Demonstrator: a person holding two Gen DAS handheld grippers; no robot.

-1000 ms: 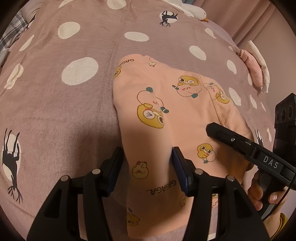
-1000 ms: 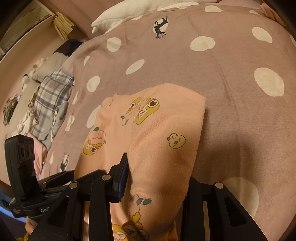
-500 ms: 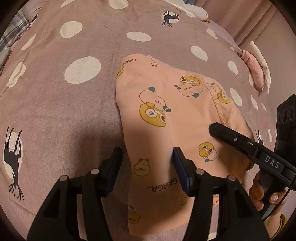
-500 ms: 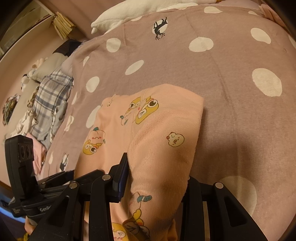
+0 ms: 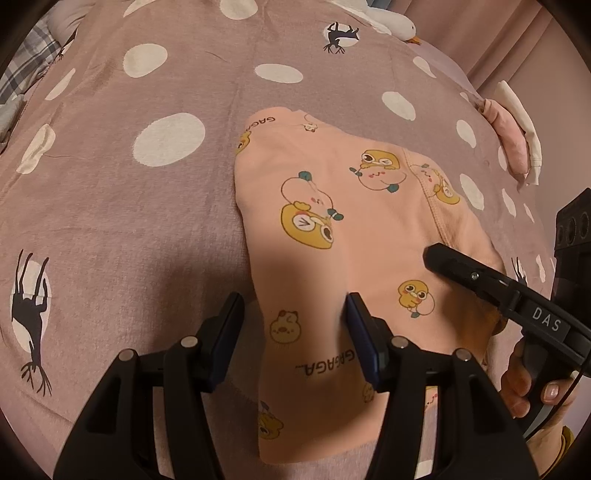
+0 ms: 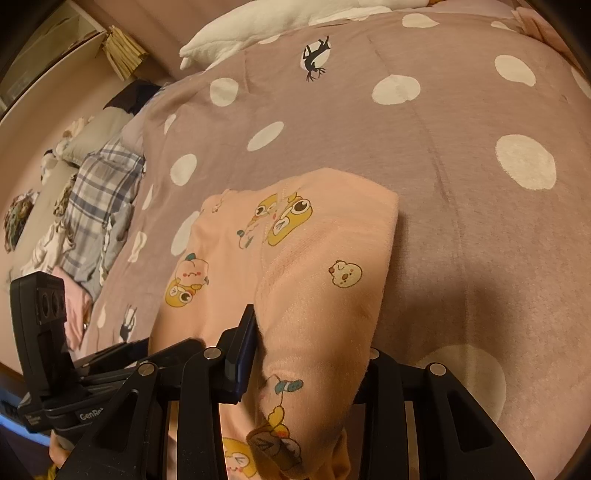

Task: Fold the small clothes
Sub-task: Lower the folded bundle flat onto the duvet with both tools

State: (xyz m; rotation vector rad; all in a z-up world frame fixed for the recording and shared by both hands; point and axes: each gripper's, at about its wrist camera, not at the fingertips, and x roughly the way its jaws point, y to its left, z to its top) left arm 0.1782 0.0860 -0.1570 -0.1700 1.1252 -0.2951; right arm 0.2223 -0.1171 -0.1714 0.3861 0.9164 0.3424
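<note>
A pink garment [image 5: 332,229] printed with yellow ducks lies folded on the dotted mauve bedspread [image 5: 129,221]. In the left wrist view a narrow folded end of it runs between the fingers of my left gripper [image 5: 291,325]. The right pad touches the cloth, while the left pad stands a little clear of its edge, so the jaws are open. My right gripper [image 6: 310,343] is shut on a raised fold of the same garment [image 6: 314,258], and the cloth drapes over and hides its right finger. The right gripper [image 5: 443,262] also reaches over the garment's right side.
A folded pink and white garment [image 5: 517,144] lies at the bed's right edge. A white pillow [image 6: 266,33] sits at the head. Plaid clothing [image 6: 99,206] and other laundry lie beside the bed on the left. A person's hand [image 5: 524,384] holds the right gripper's handle.
The left jaws have widened slightly, and the left pad has come off the cloth's edge. Neither hand has shifted, and the right grip is unchanged.
</note>
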